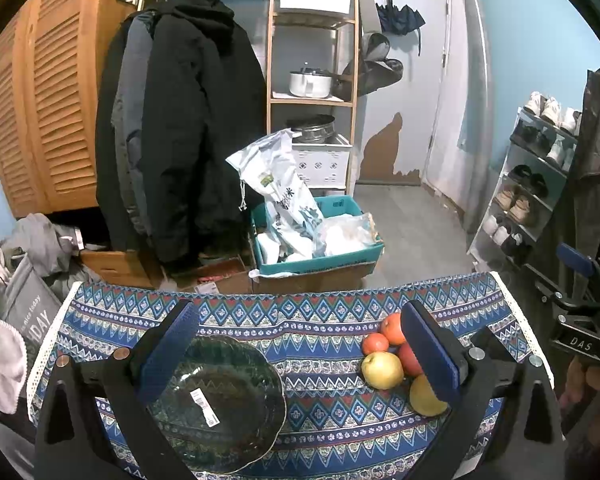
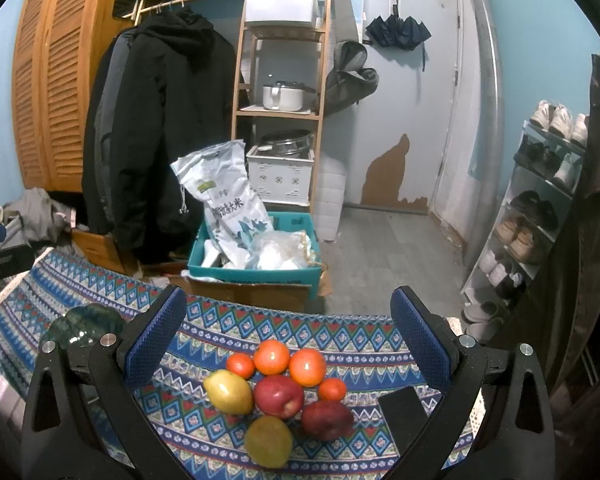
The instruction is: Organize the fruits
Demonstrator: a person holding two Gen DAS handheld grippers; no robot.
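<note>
Both the left gripper (image 1: 300, 354) and right gripper (image 2: 288, 344) are held spread and unladen; fruits (image 2: 280, 396) are clustered at three o'clock of the glass bowl (image 1: 220, 404).

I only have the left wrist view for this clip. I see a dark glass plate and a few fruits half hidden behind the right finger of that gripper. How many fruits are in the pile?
Observer: The right wrist view shows the whole pile: eight pieces, close together on the patterned cloth.
Operator: Any red apples? I only see part of one.
Observer: Two. One red apple sits mid-pile, and a darker red fruit lies nearer the camera to its right.
Operator: Is the right gripper holding anything?
Observer: No. The right gripper is open, with the pile in view between its fingers.
Operator: Anything else by the fruit?
Observer: A flat black object lies right of the pile.
</note>
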